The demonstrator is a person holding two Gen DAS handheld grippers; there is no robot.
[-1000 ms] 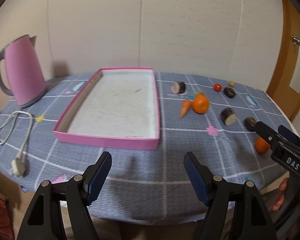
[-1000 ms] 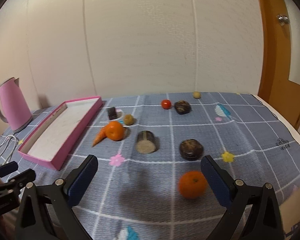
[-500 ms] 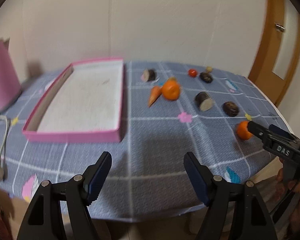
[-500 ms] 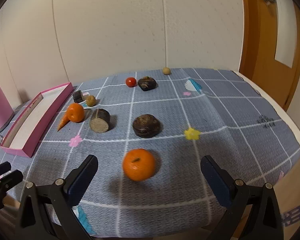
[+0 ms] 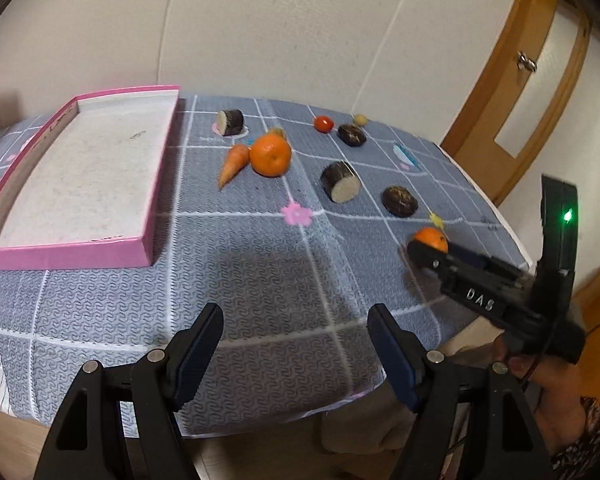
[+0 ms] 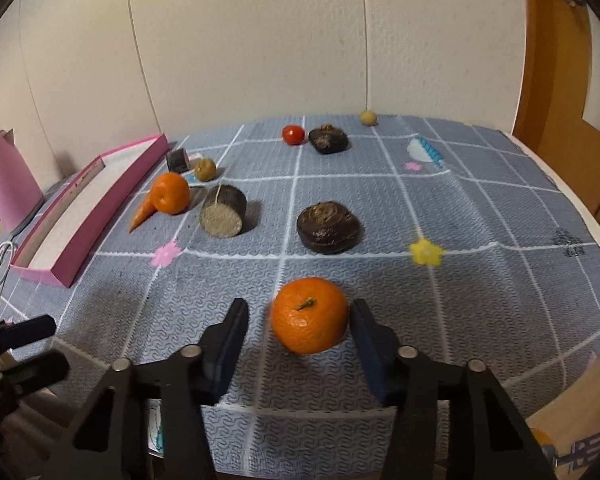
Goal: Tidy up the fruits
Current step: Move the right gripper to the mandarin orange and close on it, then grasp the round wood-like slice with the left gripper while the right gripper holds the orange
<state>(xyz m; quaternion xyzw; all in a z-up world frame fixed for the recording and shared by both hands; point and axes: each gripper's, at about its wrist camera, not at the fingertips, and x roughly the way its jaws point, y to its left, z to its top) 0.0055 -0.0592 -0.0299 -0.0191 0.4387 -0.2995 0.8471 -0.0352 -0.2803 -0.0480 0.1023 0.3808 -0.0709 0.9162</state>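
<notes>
Tangerine (image 6: 309, 314), the nearest fruit to the bench's (image 6: 480, 208) front edge, sits on the grey checked cloth between the fingers of the right gripper (image 6: 300, 332). Those jaws have just been closing around it: the right pad looks to be touching the peel, while a gap is visible on the left side, so it is not clamped. The right gripper points forward and downward at a slant; from the left wrist view it reaches in from the right, held by a hand (image 5: 540, 376) with a patterned sleeve, its tip at the fruit.

Left gripper (image 5: 296, 344) hovers over the bench's near edge, also tilted downward, its jaws wide apart with nothing between them.

Farther back lie a dark round root (image 6: 328, 227), a cut dark log-shaped piece (image 6: 223, 217), a second tangerine (image 6: 171, 193) touching a carrot (image 6: 142, 216), a small tomato (image 6: 293, 134) and other small pieces. A pink tray (image 5: 80, 176) lies to the left, well apart from the near tangerine, and a pink kettle (image 6: 4, 184) stands beyond it.
</notes>
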